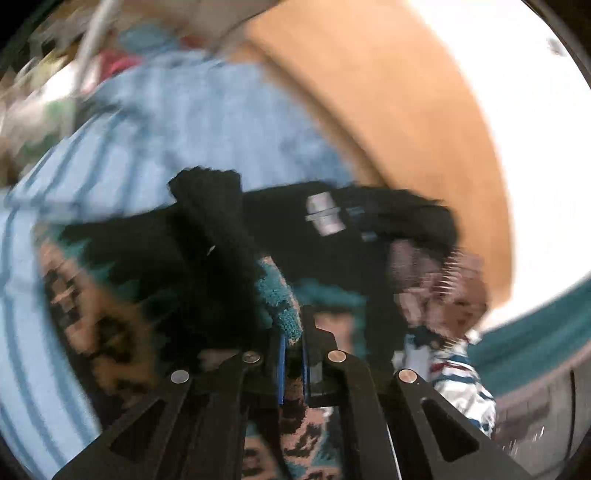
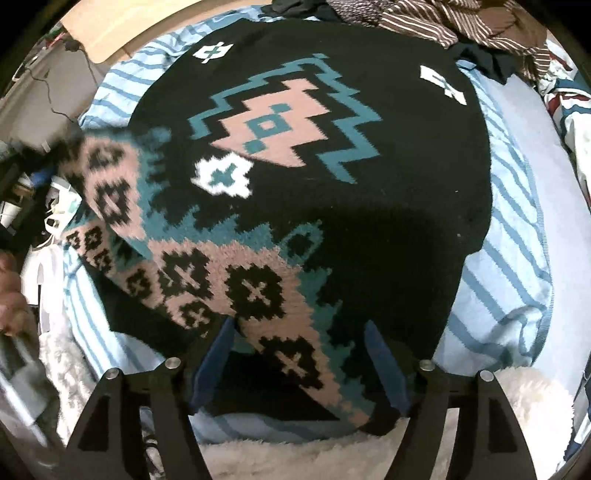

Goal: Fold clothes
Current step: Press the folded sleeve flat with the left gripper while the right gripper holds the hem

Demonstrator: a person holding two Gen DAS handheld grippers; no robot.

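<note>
Lying flat over a light blue striped sheet (image 2: 513, 236), the black knitted sweater (image 2: 388, 206) is the landmark: thick fuzzy wool, blocky stepped diamond in pink and teal at its middle, small white cross motifs around it. To its left, a pink sleeve (image 2: 110, 192) patterned with black crosses folds diagonally across the body toward the near hem. Beyond the sweater's far right corner sits a heap of brown striped clothes (image 2: 443, 18); below its near hem is a white fluffy rug (image 2: 295, 458).

Over the near hem, the right gripper (image 2: 301, 332) stands with its blue-padded jaws spread wide, the patterned sleeve end lying between them, the pads not pressing on it.

In the blurred left wrist view, the left gripper (image 1: 293, 339) has its jaws drawn narrow, pinching a fold of the sweater's fuzzy teal and pink knit (image 1: 280, 302); a black ribbed cuff (image 1: 210, 206) stands up just left of it.
</note>
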